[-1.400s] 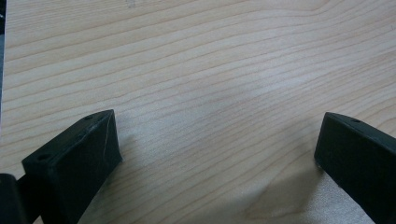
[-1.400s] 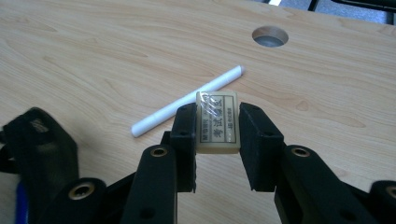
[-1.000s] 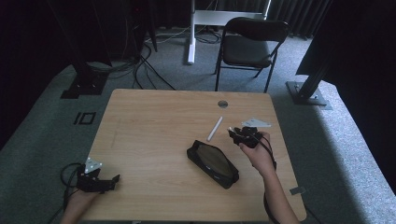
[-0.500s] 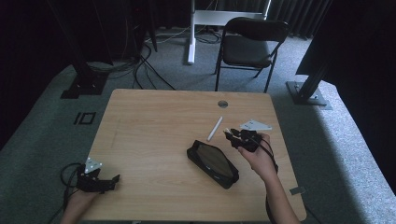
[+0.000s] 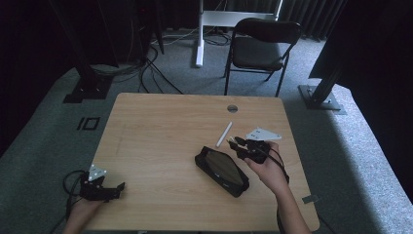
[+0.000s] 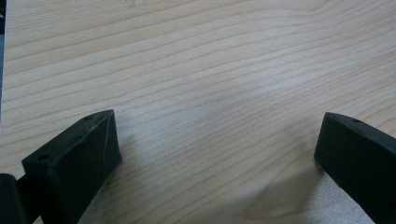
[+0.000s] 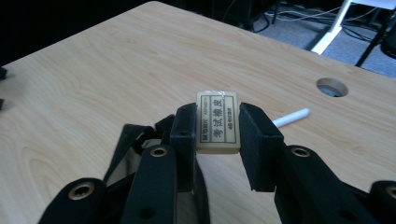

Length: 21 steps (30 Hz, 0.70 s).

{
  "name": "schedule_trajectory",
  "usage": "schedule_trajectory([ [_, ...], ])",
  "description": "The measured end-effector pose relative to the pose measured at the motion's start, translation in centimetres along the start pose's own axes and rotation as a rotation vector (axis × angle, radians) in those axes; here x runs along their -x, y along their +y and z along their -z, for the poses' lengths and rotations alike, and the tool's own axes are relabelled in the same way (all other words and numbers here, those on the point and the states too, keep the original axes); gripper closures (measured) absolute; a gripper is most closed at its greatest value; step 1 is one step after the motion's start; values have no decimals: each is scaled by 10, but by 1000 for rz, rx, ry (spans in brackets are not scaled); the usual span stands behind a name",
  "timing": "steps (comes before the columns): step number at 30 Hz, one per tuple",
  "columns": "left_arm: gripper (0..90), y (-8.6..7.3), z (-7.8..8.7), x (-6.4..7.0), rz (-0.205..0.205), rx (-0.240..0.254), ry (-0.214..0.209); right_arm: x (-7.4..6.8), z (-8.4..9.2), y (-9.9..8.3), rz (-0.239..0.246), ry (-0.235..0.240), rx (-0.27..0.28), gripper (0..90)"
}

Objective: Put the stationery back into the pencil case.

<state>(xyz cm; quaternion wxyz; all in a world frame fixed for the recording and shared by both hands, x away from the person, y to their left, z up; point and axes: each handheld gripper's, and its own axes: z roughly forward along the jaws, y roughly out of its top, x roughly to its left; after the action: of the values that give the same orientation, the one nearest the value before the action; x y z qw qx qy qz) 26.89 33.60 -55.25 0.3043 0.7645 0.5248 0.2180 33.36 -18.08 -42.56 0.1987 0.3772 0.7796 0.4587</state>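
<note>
My right gripper (image 7: 217, 135) is shut on a small beige eraser (image 7: 217, 119) with printed black characters, held upright between the jaws above the table. In the high view the right gripper (image 5: 237, 144) hovers at the far right end of a black pencil case (image 5: 221, 168) that lies open on the wooden table (image 5: 160, 131). A white pen (image 5: 224, 133) lies just beyond it. My left gripper (image 5: 116, 188) rests open at the table's near left corner; its jaws stand wide apart over bare wood (image 6: 217, 93) with nothing between them.
A round cable hole (image 5: 232, 108) sits near the table's far edge. A black chair (image 5: 263, 44) and a white desk leg (image 5: 199, 34) stand behind the table. Cables run over the grey floor at the back left.
My right gripper, with the eraser in it, has risen a little and drifted left toward the pencil case. The left gripper has stayed where it was.
</note>
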Motion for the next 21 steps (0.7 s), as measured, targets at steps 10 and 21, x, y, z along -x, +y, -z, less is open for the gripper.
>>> schedule_trajectory([
  [10, 1, 0, 0, 0, 1, 0, 0, -11, -2, -6, 12, 36, -17, 682],
  [21, 1, 0, 0, 0, 1, 0, 0, -16, -13, -17, 10, 57, -80, 682],
])
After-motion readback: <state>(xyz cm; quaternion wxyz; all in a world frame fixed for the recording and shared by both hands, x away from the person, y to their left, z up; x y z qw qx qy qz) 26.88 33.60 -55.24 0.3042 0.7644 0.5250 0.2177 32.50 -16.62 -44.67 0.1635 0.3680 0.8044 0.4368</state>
